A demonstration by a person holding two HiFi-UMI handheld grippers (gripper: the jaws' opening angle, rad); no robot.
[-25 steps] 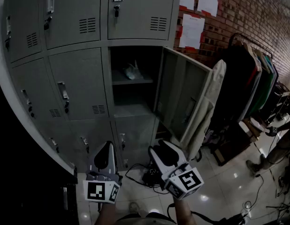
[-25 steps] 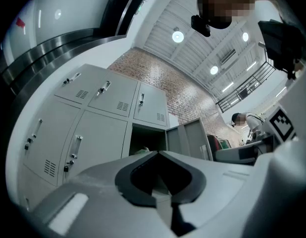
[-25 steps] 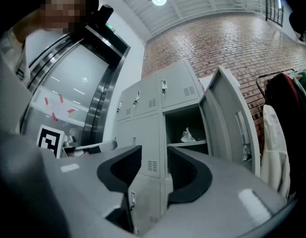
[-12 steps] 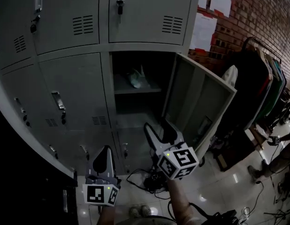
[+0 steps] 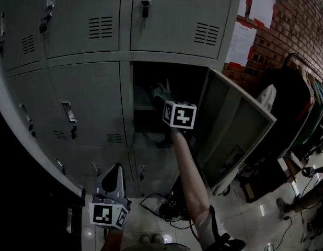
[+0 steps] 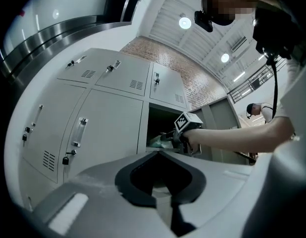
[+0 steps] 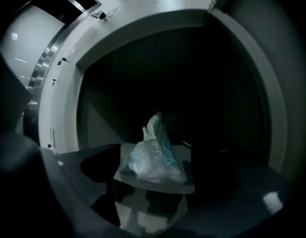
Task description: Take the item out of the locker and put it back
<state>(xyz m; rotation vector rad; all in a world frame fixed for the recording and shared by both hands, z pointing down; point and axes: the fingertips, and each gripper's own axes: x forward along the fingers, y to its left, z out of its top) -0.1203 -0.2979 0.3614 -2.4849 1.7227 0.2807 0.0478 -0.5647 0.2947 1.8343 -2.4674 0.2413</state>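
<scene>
1. An open locker compartment (image 5: 147,80) is seen in the middle row of grey lockers, with its door (image 5: 229,129) swung out to the right
2. The task item is taken to be a pale, crumpled bag (image 7: 153,152) of thin plastic. It is set on the surface (image 7: 158,186) inside that compartment, at the upper level, also seen in head view (image 5: 160,91)
3. Into the compartment the right hand-held gripper (image 5: 169,101) is reached, with the forearm (image 5: 187,166) stretched out and the marker cube (image 5: 180,114) just at the opening
4. In the right gripper view the jaws of the right hand-held gripper (image 7: 153,170) are held apart. The bag is seen in the gap between them, upright and not clamped. Whether either jaw touches it cannot be told, as the interior is very dark
5. The left hand-held gripper (image 5: 115,167) is held low, well apart from the compartment, in front of the bottom row of lockers
6. In its own view the left hand-held gripper (image 6: 159,155) is shown with jaws closed together and nothing between them. The bag (image 6: 158,142) and the right hand-held gripper (image 6: 175,135) are seen beyond, at the compartment mouth
7. Cables (image 5: 166,209) are lying on the tiled floor below the lockers
8. A brick wall (image 5: 302,14) with papers (image 5: 241,42) pinned on it is seen at right, and hanging clothes (image 5: 305,103) beside it
</scene>
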